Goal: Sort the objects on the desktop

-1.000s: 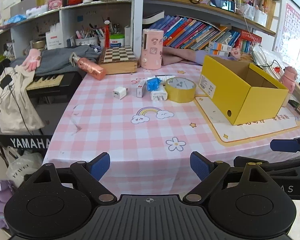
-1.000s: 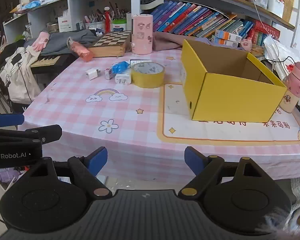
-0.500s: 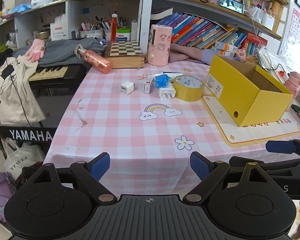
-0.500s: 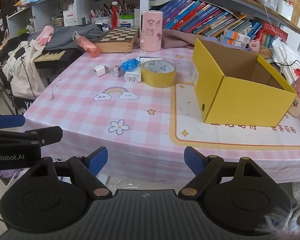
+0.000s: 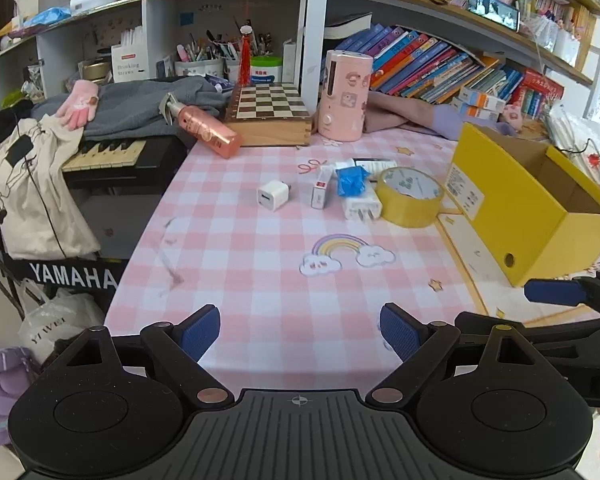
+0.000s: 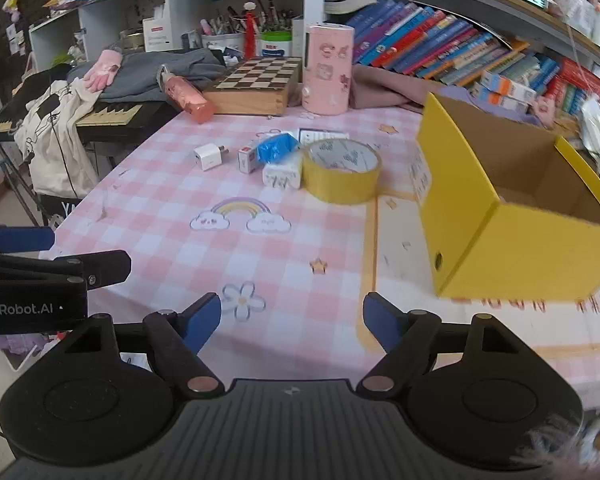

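Two grippers hover over the table's near edge, well short of the clutter: charger, small box, blue wrapper, plug and tape, left of the yellow box. Left gripper gapes wide and empty; right gripper, also empty, has just been narrowing.

Bright, even daylight; fisheye bends the edges, and the right view blurs slightly.
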`<state>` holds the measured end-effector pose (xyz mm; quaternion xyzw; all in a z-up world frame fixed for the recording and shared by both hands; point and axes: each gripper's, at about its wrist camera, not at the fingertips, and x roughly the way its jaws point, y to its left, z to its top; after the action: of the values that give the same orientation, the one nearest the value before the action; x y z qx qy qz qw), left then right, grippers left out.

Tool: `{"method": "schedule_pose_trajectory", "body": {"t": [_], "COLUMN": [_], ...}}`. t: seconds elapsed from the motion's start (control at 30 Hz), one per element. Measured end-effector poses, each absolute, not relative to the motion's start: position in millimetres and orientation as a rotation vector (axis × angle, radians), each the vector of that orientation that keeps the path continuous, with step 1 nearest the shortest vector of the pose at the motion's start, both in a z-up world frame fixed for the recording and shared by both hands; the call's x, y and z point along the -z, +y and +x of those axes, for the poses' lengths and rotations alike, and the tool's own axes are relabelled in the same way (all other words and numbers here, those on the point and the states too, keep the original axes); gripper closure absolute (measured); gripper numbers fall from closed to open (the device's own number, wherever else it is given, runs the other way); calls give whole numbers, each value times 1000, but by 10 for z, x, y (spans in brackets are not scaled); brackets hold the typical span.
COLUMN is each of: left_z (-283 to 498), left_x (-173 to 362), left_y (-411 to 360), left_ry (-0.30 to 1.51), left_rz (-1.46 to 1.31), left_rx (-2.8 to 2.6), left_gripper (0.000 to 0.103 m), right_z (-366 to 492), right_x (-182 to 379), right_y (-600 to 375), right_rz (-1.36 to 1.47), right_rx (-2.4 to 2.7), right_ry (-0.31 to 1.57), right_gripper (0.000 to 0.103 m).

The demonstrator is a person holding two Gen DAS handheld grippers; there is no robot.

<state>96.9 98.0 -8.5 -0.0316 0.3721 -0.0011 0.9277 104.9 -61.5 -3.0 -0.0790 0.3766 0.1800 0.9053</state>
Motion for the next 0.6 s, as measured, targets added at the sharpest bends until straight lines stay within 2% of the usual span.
{"method": "schedule_pose_trajectory", "body": {"t": [0.2,0.6], "left_z": [1283,1820], "left_x": [72,153], "left_y": [987,1103], "left_ry": [758,777], "left_rz": [-40,-53], "left_rx": [-22,-82], "left_gripper": [13,14], "right_z": [1406,1952], "right_x": [54,134], "right_y": [-549,-459], "right_rz": [-157,-155], "right_rx": [-382,-384], "right_ry": [765,770], "right_gripper": [29,29]}}
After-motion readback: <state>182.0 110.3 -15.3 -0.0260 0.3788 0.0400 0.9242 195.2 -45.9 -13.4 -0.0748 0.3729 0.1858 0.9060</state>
